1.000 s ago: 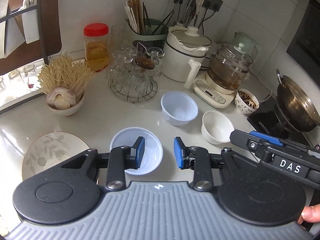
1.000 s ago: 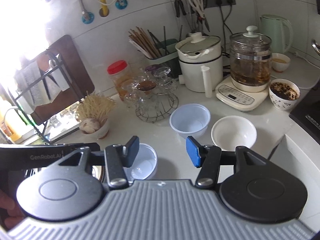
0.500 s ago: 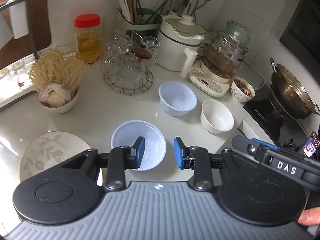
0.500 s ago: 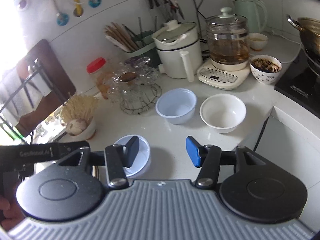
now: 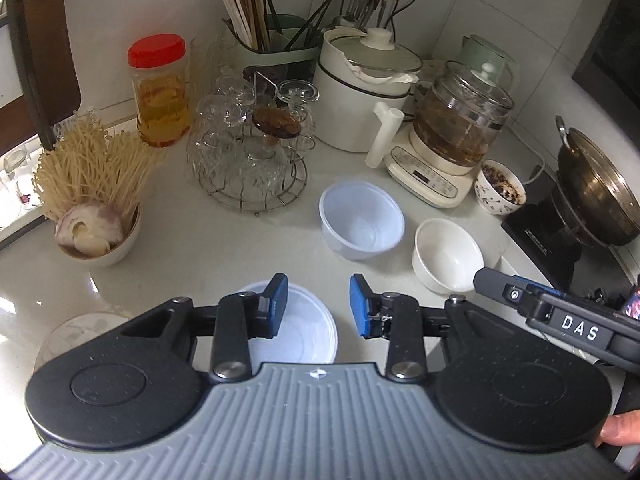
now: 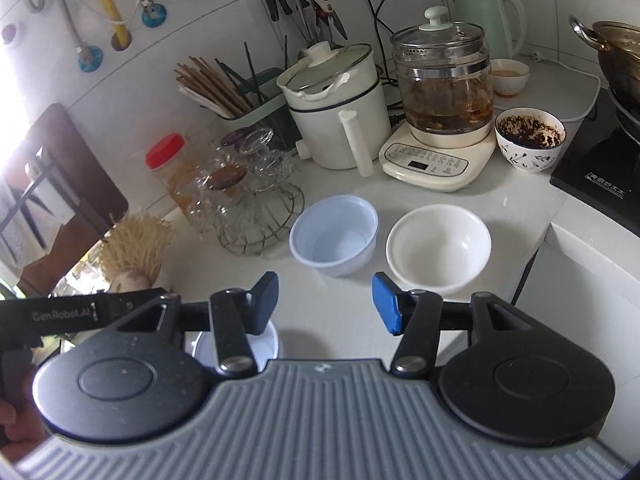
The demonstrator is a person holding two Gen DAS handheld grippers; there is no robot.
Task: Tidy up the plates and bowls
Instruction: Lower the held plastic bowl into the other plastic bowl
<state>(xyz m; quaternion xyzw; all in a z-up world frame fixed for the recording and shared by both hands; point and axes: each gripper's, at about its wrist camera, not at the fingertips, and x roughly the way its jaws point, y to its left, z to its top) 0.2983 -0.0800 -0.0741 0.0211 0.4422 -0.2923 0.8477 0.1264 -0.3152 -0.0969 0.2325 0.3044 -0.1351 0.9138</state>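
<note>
Both your grippers have dropped closer to the tabletop [image 5: 192, 240]. Left gripper [image 5: 318, 306] jaws wide over the near translucent white plastic bowl [image 5: 308, 336]; right gripper [image 6: 325, 302] wide, empty. That bowl's light, flexible, likely slippery: pinch the rim wall.

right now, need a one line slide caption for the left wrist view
Open left gripper poised above a shallow plastic bowl on the white counter, with two empty bowls beyond.
</note>
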